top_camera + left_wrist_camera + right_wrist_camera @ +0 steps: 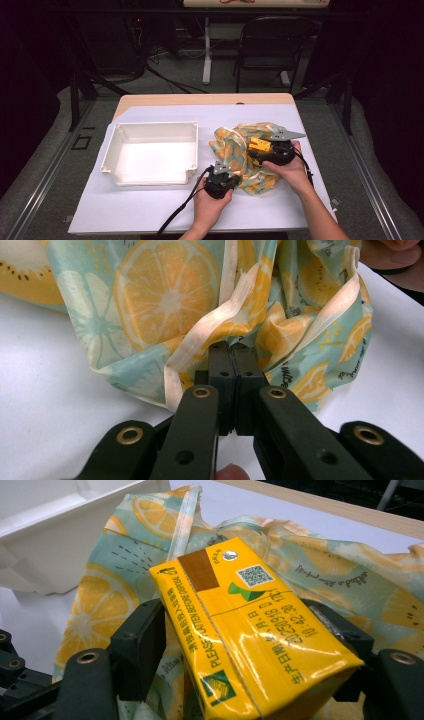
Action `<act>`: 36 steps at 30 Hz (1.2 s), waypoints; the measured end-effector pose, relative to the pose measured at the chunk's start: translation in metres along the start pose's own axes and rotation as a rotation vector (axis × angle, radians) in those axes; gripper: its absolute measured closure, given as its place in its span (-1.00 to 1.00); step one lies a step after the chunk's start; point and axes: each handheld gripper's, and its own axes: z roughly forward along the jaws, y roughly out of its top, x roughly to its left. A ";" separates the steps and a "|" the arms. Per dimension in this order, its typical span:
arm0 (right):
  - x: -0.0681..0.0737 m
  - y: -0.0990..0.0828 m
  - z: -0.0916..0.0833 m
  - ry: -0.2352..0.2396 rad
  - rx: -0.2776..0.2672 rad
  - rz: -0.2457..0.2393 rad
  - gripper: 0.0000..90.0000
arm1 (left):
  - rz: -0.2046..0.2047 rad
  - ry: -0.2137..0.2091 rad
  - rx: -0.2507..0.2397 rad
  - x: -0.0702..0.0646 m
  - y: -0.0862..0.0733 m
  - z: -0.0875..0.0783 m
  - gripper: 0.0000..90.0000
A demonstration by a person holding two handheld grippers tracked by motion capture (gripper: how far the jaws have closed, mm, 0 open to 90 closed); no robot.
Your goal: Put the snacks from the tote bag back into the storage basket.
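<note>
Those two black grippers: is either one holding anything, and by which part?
Yes. The left gripper pinches the lemon-print cloth bag at its cream-trimmed edge. The right gripper holds the yellow drink carton by its two long sides.

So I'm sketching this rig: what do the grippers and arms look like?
Both grippers, left and right, are black with blocky jaws and brass-ringed holes. Each carries a grey three-cornered plate and trails a black cable. The forearms are bare, no sleeves showing.
</note>
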 end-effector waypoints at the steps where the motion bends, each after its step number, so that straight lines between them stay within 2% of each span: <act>1: 0.000 0.000 0.000 0.000 0.000 -0.001 -0.35 | 0.001 -0.001 0.003 0.000 0.000 0.000 0.99; 4: 0.001 0.000 0.000 -0.001 0.003 -0.012 -0.30 | 0.000 -0.001 0.000 0.000 0.000 0.000 0.99; 6: 0.002 -0.001 -0.002 -0.002 0.000 -0.035 0.10 | 0.001 -0.001 0.002 0.000 0.000 0.000 0.99; 8: 0.004 -0.002 -0.003 0.000 0.000 -0.053 0.13 | 0.000 -0.002 0.003 0.000 0.000 0.000 0.99; 11: 0.006 0.000 -0.005 -0.013 0.015 -0.052 0.15 | -0.002 -0.002 0.000 0.000 0.000 0.000 0.99; 13: 0.008 0.000 -0.006 -0.034 0.006 -0.036 0.15 | -0.002 -0.002 0.001 0.000 0.000 0.000 0.99; 22: 0.014 0.009 -0.021 -0.044 -0.014 -0.023 0.15 | 0.002 0.000 0.003 0.000 0.000 0.000 0.99; 26: 0.014 0.012 -0.026 -0.046 -0.035 0.003 0.15 | 0.001 0.001 0.005 0.000 0.000 0.000 0.99; 36: 0.019 0.030 -0.040 -0.055 -0.062 -0.003 0.15 | -0.004 0.003 0.003 0.000 0.000 0.000 0.99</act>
